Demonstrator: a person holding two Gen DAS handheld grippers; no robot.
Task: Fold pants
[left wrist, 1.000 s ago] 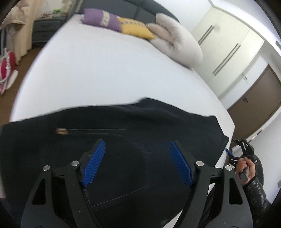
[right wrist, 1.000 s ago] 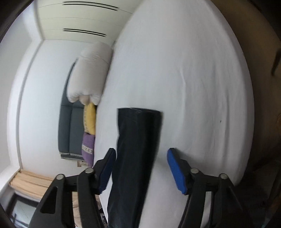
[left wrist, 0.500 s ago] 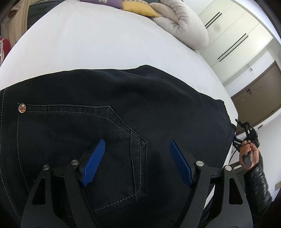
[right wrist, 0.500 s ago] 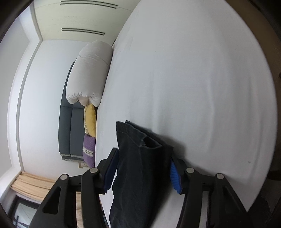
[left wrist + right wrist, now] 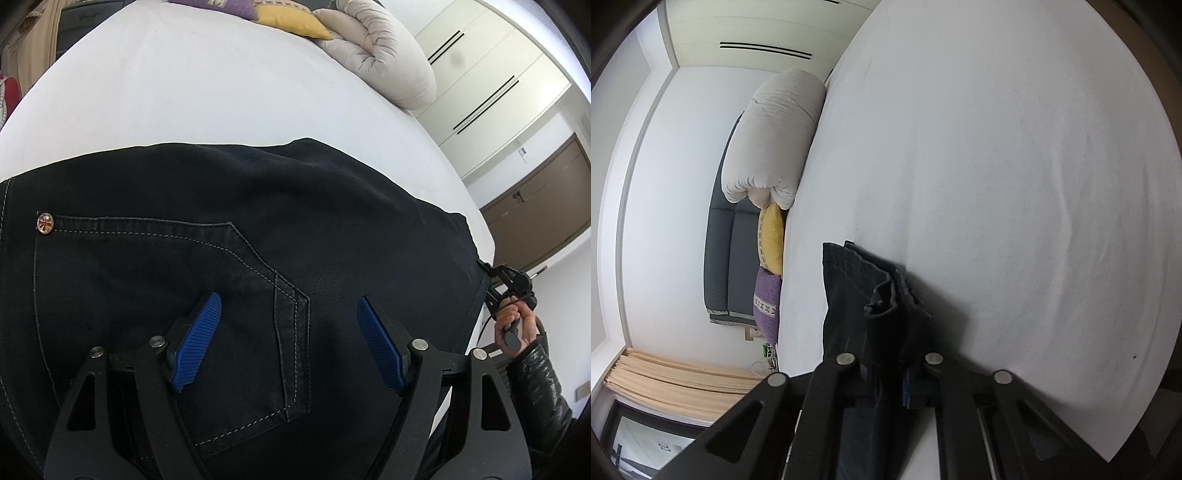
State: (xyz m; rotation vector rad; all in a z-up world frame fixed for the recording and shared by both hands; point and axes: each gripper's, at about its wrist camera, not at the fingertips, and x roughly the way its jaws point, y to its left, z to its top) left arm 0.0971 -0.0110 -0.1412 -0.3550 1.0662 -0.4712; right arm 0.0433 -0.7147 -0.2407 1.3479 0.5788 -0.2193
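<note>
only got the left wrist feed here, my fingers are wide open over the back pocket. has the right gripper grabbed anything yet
Observer: Yes. The right gripper is shut on the pants, near the hem end.
Operator: is the fabric flat there
Observer: No, the hem is bunched into a small crumpled fold just past the jaws.
Operator: anything lying beyond that end
Observer: Only bare white bed sheet beyond the hem; the rolled duvet sits far off by the headboard.
</note>
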